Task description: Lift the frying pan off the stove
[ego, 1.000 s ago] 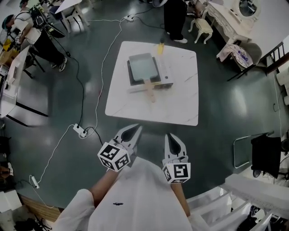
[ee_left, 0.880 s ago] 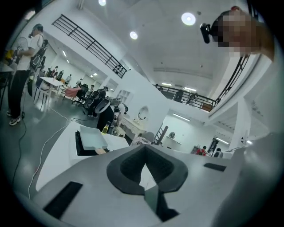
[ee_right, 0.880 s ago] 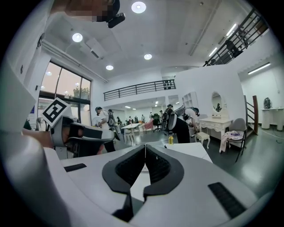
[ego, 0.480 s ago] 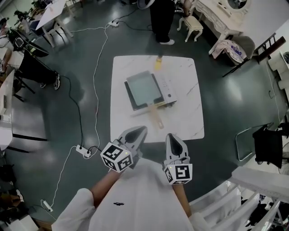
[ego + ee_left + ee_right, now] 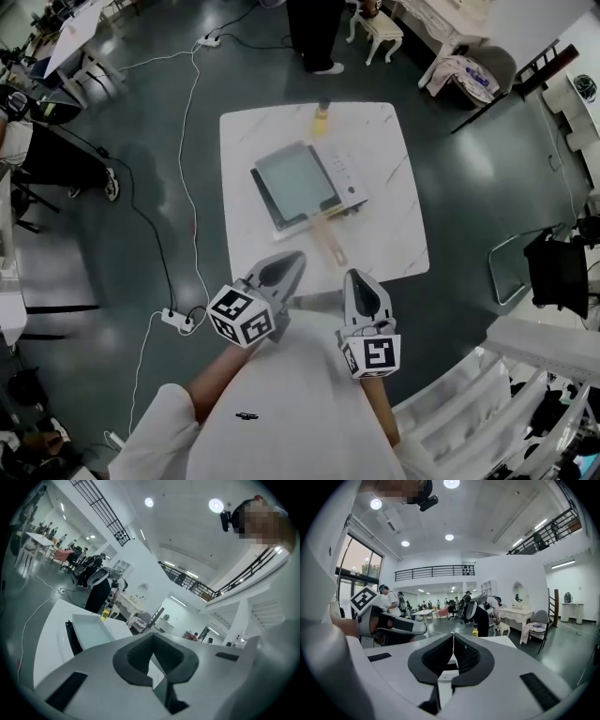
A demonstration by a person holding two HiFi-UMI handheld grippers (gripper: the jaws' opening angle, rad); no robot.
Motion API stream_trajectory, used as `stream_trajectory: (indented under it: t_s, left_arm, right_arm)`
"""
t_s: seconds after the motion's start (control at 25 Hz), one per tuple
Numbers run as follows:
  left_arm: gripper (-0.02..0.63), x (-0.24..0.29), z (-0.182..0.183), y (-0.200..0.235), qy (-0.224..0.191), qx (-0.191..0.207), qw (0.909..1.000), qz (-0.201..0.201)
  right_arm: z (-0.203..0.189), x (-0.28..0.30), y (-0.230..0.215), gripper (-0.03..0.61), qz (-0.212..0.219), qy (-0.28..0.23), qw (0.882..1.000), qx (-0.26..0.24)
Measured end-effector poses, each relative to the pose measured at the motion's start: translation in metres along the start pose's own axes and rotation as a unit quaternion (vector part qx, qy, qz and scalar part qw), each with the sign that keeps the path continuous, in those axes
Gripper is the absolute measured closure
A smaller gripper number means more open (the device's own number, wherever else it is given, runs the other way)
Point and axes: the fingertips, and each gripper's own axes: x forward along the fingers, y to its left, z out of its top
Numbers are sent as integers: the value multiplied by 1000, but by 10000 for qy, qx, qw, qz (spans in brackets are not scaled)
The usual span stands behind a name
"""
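Observation:
A rectangular grey frying pan (image 5: 294, 181) with a wooden handle (image 5: 329, 243) sits on a white portable stove (image 5: 345, 178) on the white marble table (image 5: 394, 225). The handle points toward me. Both grippers hang in the air at the table's near edge, short of the handle and touching nothing. My left gripper (image 5: 296, 257) is shut and empty; in its own view the pan (image 5: 89, 629) lies ahead of the closed tips (image 5: 152, 638). My right gripper (image 5: 352, 276) is also shut and empty, its closed tips (image 5: 453, 635) aimed over the table.
A yellow bottle (image 5: 321, 117) stands at the table's far edge, and a person in black (image 5: 314, 33) stands beyond it. A cable and a power strip (image 5: 176, 321) lie on the floor at left. A dark chair (image 5: 553, 281) stands at right, white steps at lower right.
The table and pan have drawn closer to the grippers in the head view. Both grippers have stayed shut and empty in front of me.

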Motion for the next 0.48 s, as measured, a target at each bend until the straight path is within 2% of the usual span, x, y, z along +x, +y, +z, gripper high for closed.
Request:
stream_trajectory:
  t_s: [0.16,0.28,0.48]
  left_arm:
    - [614,7,-7,4,77,-29,10000,-16]
    - [614,13,-12,5,84,-48,9998,-173]
    - [614,19,-19,17,183,-296,9992,-199]
  right_arm:
    - [-5,0,-3,577,-50,9,10000,-12]
    - [-13,0,-10,577,-113,63,9999,18]
    - [-14,-3,-13,577,-135,36,9999,23]
